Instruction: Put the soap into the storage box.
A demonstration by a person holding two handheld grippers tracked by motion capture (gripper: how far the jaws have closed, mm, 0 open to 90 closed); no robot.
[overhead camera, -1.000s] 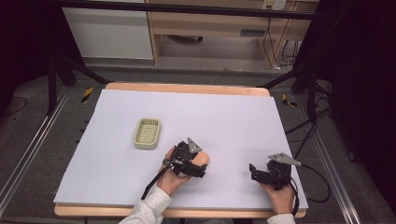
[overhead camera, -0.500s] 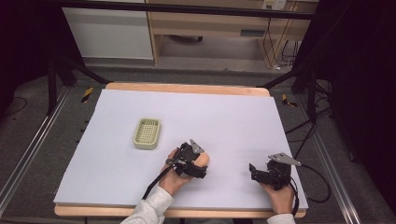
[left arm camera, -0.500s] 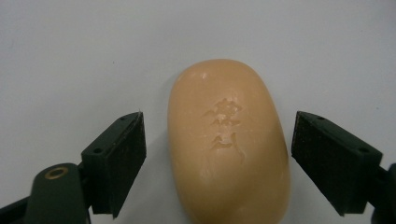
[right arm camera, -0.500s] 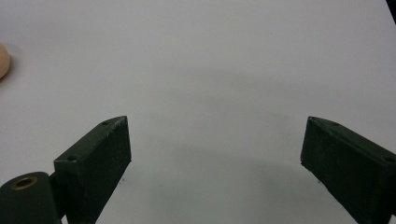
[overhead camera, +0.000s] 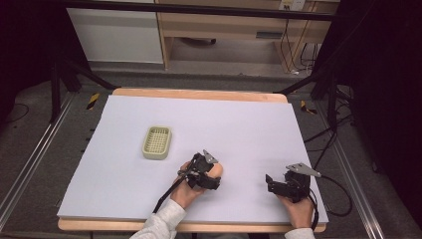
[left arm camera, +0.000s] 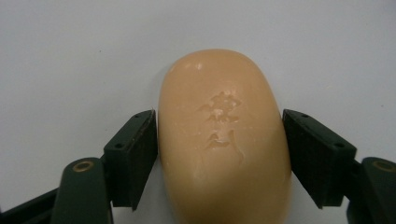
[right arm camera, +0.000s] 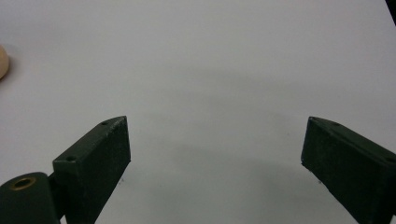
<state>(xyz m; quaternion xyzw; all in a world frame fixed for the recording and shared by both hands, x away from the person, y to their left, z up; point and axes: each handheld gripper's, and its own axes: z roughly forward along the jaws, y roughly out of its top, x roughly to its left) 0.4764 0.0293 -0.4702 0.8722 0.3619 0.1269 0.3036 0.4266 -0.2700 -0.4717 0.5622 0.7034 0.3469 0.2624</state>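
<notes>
Since the earlier frame your left gripper (overhead camera: 215, 168) has barely shifted over the table (overhead camera: 249, 119), but its jaws have just been closing, and the bar of soap (left arm camera: 223, 140) now sits between them. Seen from the left gripper view, both pads meet the soap's long sides, the left one flush and the right one touching at its upper corner, so you have a grip on the soap about halfway along its length. The soap lies flat on the white table cover, near the front edge and to the right of the pale green soap dish (overhead camera: 157, 142), which stands apart from it.

Your right gripper (overhead camera: 271, 182) rests farther right with its jaws wide apart and nothing between them; a sliver of the soap (right arm camera: 3, 61) shows at the left edge of its view.

To do this step well, keep the squeeze modest. Soap is slick and rounded, and I judge that a hard pinch could make it squirt forward out of the pads. Check that the right pad seats flat against the side before you lift. Raise it straight up and level, slowly, then carry it toward the dish if that is where it goes. Leave your right hand parked where it is.
</notes>
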